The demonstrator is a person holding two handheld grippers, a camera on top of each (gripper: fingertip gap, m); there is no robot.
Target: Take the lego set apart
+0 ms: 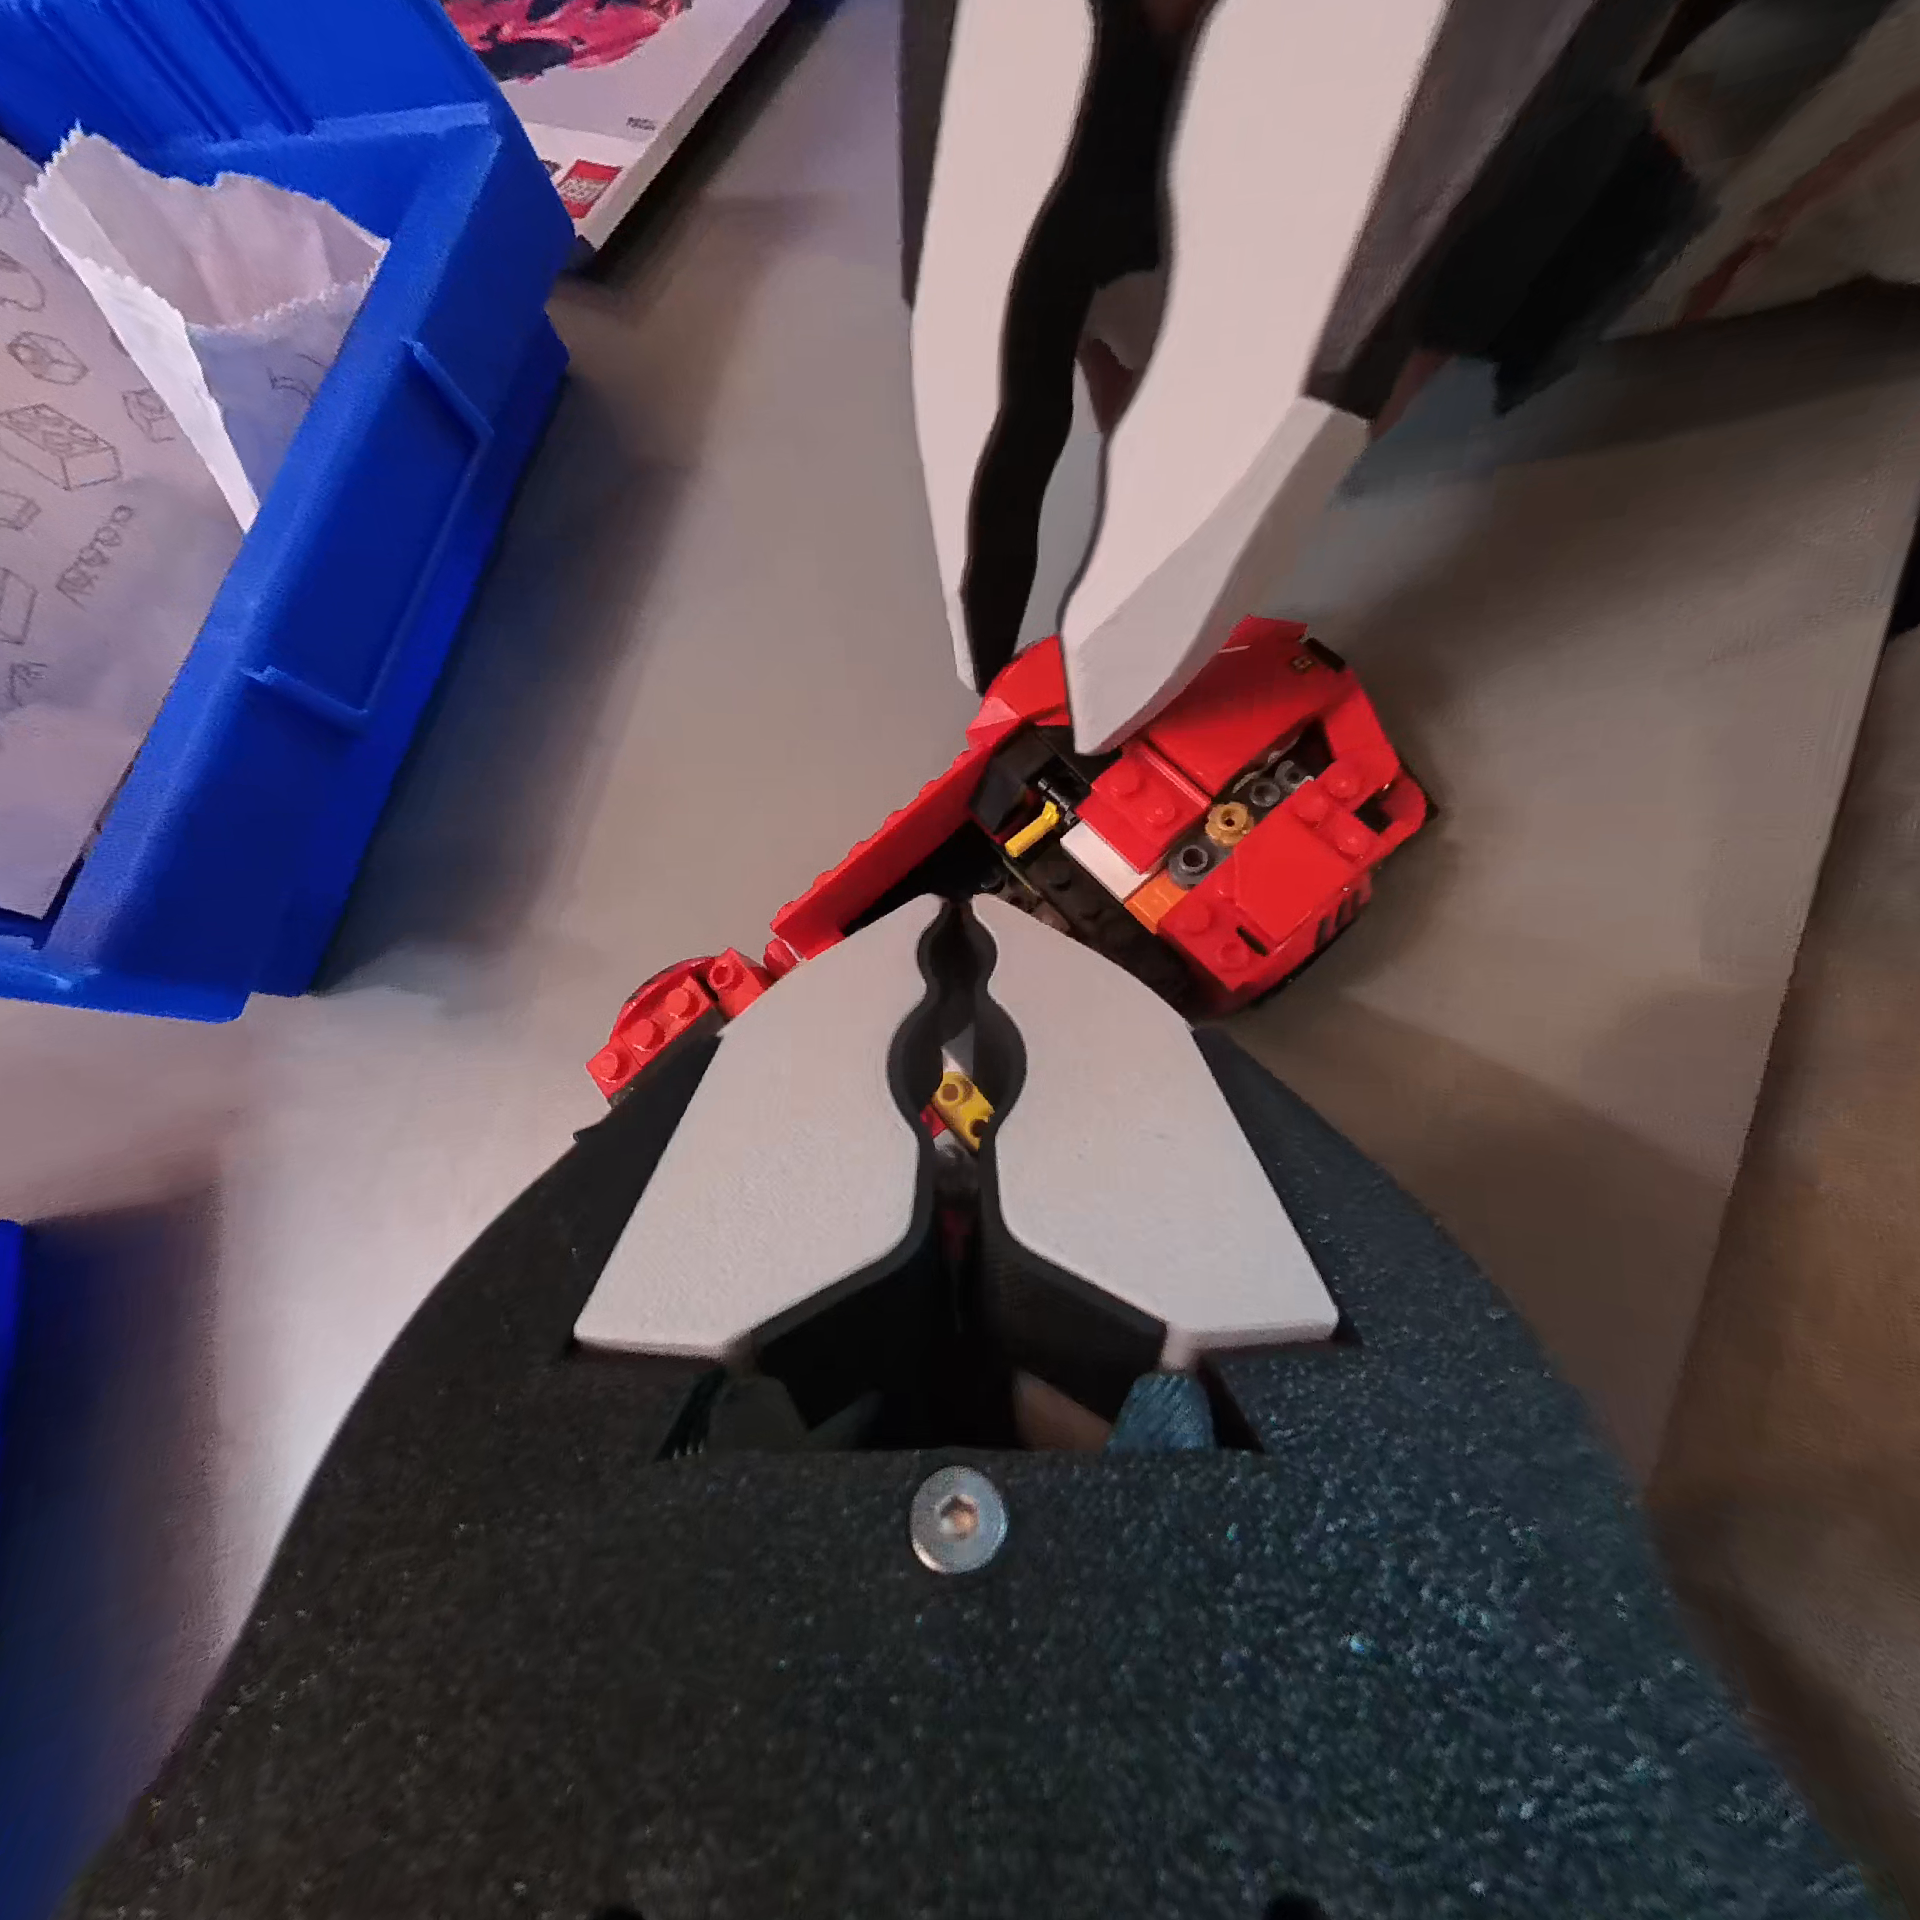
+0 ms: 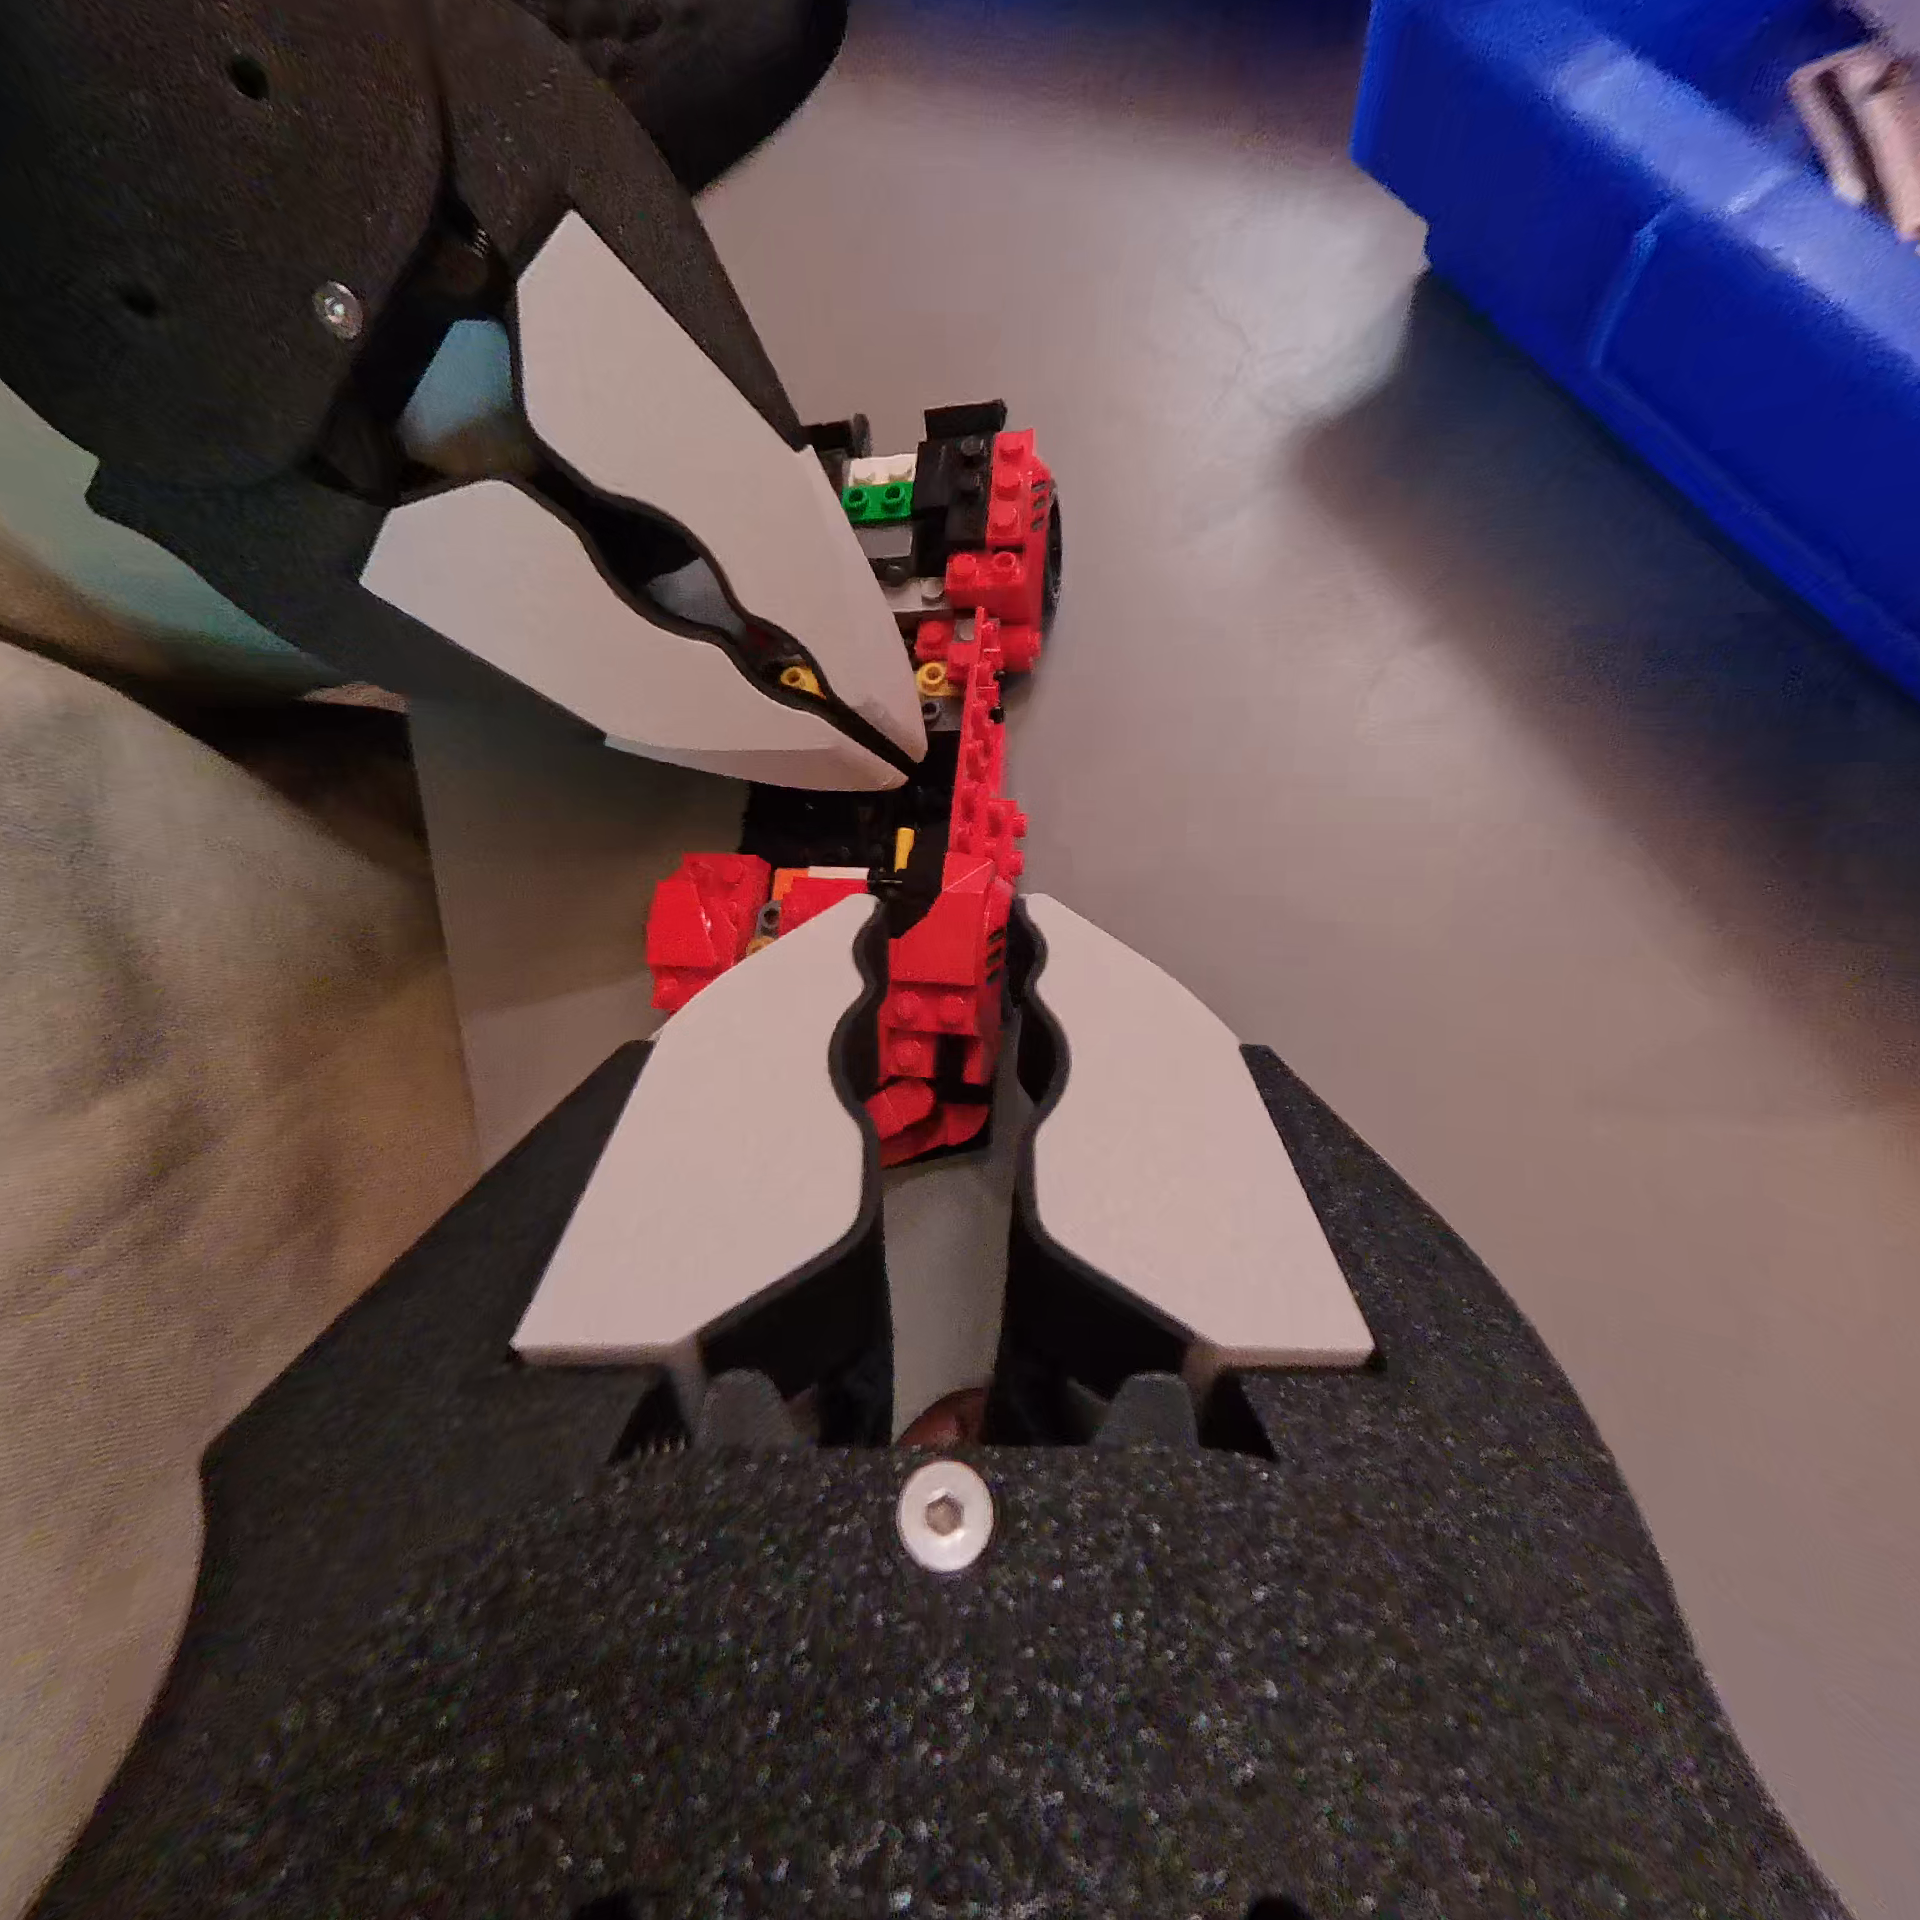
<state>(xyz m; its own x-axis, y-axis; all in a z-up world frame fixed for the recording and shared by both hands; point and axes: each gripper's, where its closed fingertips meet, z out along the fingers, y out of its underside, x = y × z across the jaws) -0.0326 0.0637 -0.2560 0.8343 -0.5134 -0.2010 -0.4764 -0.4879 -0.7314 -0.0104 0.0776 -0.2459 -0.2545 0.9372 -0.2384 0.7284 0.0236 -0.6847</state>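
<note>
A red lego car (image 1: 1278, 831) lies on the grey table (image 1: 727, 623), partly opened, with black, yellow and grey parts showing inside. It also shows in the right wrist view (image 2: 707, 925). Its long red side wall (image 1: 873, 862) stands away from the body. My right gripper (image 2: 948, 904) is shut on the rear end of that red side wall (image 2: 940, 977), one finger on each side. In the left wrist view the right gripper (image 1: 1029, 712) reaches down from above. My left gripper (image 1: 961, 912) is shut, with its tips at the car's black interior beside the wall. It enters the right wrist view (image 2: 914, 767) from the upper left.
A blue bin (image 1: 364, 520) with a white paper bag (image 1: 208, 291) stands left of the car and shows at the upper right of the right wrist view (image 2: 1662, 260). An instruction booklet (image 1: 644, 94) lies behind it. Beige fabric (image 2: 156, 935) lies past the table's edge.
</note>
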